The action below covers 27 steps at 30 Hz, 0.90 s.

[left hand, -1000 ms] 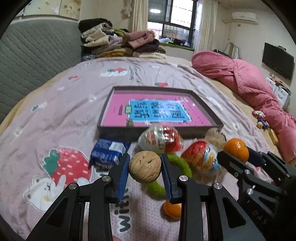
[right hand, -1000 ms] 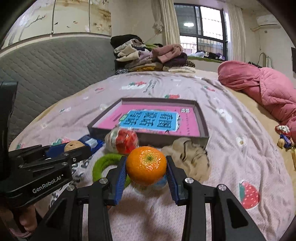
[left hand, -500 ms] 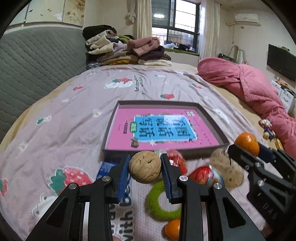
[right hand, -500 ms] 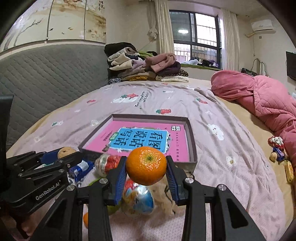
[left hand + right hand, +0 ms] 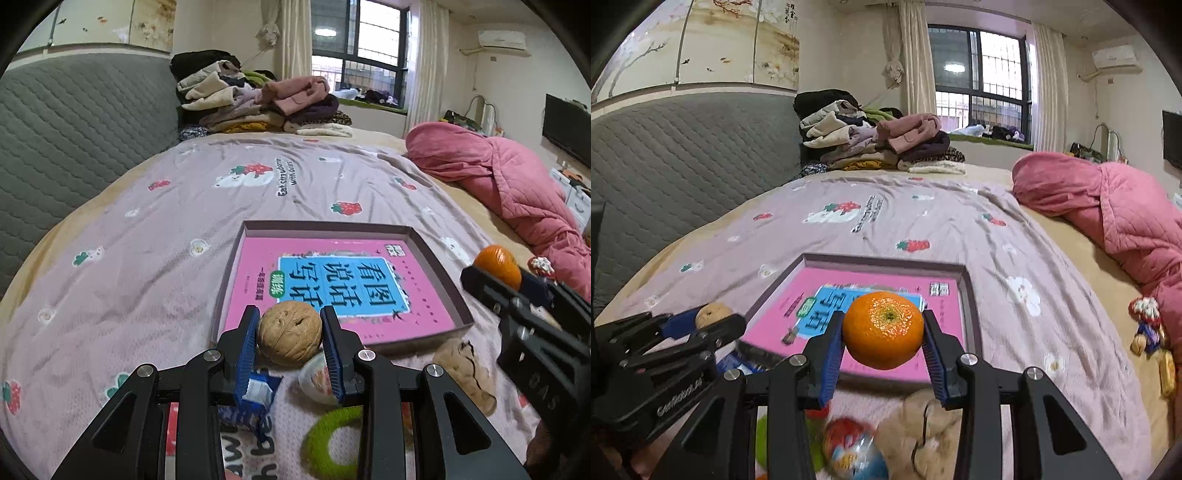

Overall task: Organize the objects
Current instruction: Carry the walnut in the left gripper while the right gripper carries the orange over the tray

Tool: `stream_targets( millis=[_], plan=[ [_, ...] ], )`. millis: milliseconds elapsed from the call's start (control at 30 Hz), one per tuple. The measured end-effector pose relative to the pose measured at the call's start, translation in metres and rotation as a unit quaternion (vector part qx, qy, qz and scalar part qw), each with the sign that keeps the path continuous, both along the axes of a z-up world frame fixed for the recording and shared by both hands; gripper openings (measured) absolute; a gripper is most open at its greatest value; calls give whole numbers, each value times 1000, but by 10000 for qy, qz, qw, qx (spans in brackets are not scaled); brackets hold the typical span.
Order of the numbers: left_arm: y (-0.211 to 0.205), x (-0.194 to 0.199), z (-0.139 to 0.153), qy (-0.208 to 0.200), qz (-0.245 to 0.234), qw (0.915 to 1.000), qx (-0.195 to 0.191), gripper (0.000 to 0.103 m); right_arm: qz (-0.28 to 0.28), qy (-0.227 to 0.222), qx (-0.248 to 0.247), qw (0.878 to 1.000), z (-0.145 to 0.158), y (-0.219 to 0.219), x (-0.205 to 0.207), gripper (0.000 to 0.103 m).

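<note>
My left gripper (image 5: pixel 290 334) is shut on a brown walnut (image 5: pixel 289 332), held in the air just before the near edge of a shallow grey box (image 5: pixel 447 284) lined with a pink and blue book. My right gripper (image 5: pixel 882 330) is shut on an orange tangerine (image 5: pixel 882 329), also lifted, over the near edge of the same box (image 5: pixel 969 295). In the left wrist view the right gripper (image 5: pixel 513 284) with the tangerine (image 5: pixel 496 260) shows at the right. The left gripper (image 5: pixel 713 321) with the walnut (image 5: pixel 713 314) shows at the left of the right wrist view.
On the bedspread below lie a green ring (image 5: pixel 332 439), a blue packet (image 5: pixel 251 402), a beige plush toy (image 5: pixel 467 369) and a foil-wrapped egg (image 5: pixel 853 448). A pink quilt (image 5: pixel 509 184) lies right, folded clothes (image 5: pixel 258 107) at the back, a grey headboard (image 5: pixel 74 129) left.
Both grippers have risen and moved forward toward the box, each keeping its hold. The loose things on the bedspread have slid down toward the bottom of both views.
</note>
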State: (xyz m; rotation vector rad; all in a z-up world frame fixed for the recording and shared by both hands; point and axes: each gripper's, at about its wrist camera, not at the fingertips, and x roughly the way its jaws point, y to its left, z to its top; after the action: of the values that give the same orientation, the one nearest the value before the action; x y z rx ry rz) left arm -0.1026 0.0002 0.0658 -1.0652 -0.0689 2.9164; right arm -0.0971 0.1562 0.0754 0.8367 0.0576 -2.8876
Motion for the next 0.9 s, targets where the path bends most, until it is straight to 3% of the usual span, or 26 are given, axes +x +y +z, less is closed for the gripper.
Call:
stream_targets(
  millis=[500,900],
  plan=[
    [-18,-57,21,20,-34,10000,-4,34,-151,-75,-46,9998,11,14,-45,41],
    [-11,-93,-4,-237,-62,9997,-28,34,-132,-366,179,9991,-10,21,-82,41]
  ],
)
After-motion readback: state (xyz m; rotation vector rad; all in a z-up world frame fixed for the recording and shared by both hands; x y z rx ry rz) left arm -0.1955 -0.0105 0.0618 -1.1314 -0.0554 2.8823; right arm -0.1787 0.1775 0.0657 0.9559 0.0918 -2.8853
